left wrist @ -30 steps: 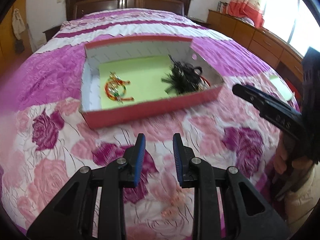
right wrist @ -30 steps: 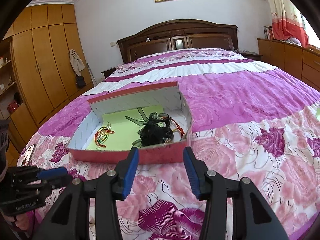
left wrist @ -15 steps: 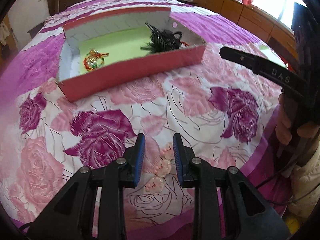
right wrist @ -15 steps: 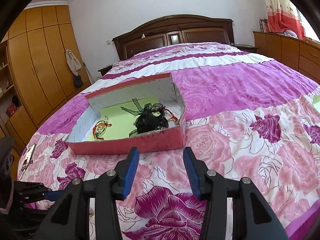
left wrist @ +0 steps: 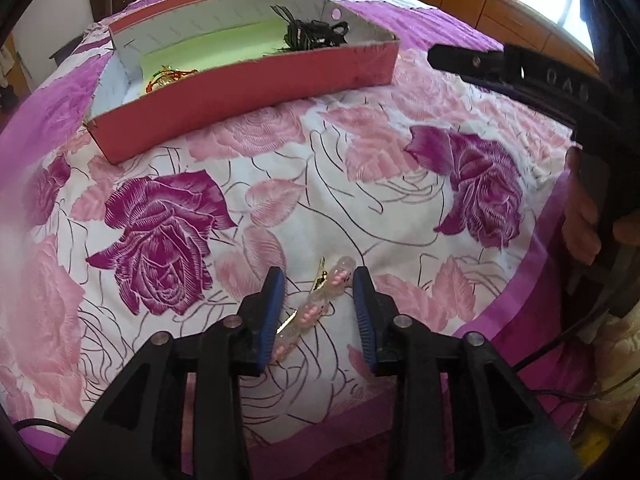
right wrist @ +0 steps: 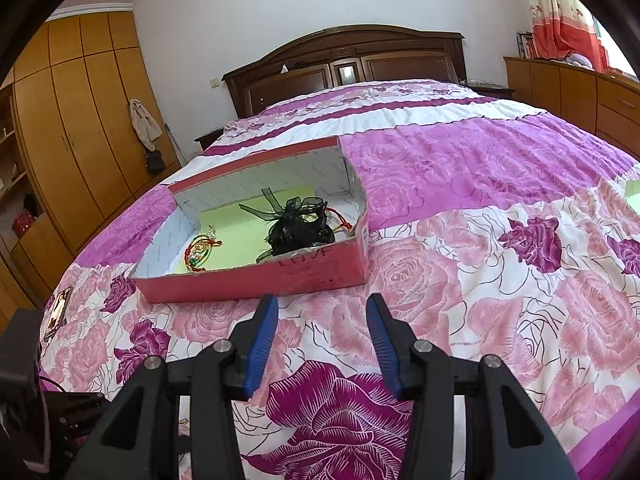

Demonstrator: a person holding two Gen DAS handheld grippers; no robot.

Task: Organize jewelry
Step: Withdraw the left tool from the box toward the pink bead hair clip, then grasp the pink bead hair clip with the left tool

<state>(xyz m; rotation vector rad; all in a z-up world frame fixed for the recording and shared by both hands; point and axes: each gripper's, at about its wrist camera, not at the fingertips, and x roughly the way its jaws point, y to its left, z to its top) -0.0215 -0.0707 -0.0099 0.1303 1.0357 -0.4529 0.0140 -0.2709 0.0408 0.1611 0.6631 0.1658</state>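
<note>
Your left gripper (left wrist: pixel 318 308) points down at the bedspread (left wrist: pixel 360 208), and its jaws have just been opening; they now stand a little apart, with the hair clip (left wrist: pixel 316 304) between the blue pads (left wrist: pixel 272 312). The clip is clear with small pink beads and a gold metal part, and it lies on the cloth near the near edge of the bed. The pads do not seem to press on it. Farther away, on the left side, you see the pink box (left wrist: pixel 248 92) with a green floor. Inside it, a red and gold bracelet (left wrist: pixel 168 77) lies at the left and a black ribbon ornament (left wrist: pixel 312 36) at the right. Your right gripper (right wrist: pixel 322 340) is half open and holds nothing; it hangs over the bedspread just near the box.
</note>
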